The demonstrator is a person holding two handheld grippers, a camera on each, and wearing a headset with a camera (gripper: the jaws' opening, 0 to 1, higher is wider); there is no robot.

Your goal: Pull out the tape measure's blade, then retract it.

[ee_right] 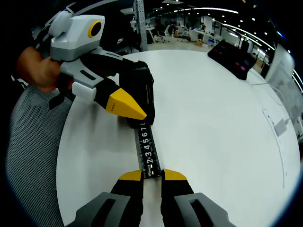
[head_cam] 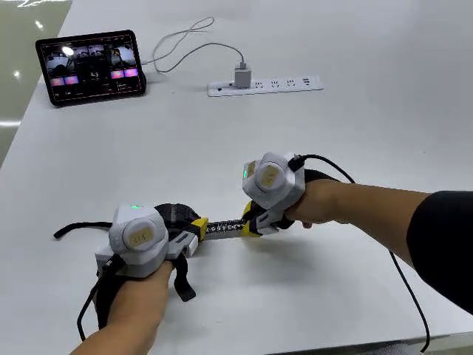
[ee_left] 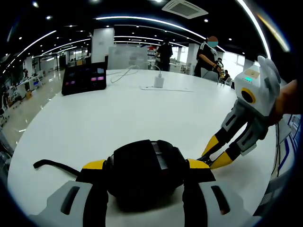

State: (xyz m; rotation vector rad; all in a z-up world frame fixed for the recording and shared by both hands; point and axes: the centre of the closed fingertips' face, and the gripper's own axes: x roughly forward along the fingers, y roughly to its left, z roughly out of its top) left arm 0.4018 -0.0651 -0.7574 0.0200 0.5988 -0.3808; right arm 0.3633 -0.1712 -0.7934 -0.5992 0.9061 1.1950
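Head view: left gripper (ee_left: 146,164) jaws clamp tape measure (head_cam: 174,216); right gripper (ee_right: 151,175) jaws seemingly pinch blade (ee_right: 146,149) tip.

Plain white table (head_cam: 222,140). At far left, propped tablet (head_cam: 92,66) with lit screen. To the right, flat white power strip (head_cam: 264,85), with white charger (head_cam: 242,75) plugged in near its left end. Loose white cable (head_cam: 188,44) looping from charger toward tablet. Beyond, two people (ee_left: 207,56) standing in an office.

Left gripper (head_cam: 188,225) clamps tape measure (head_cam: 173,214); right gripper (head_cam: 248,226) pinches blade (head_cam: 224,230).
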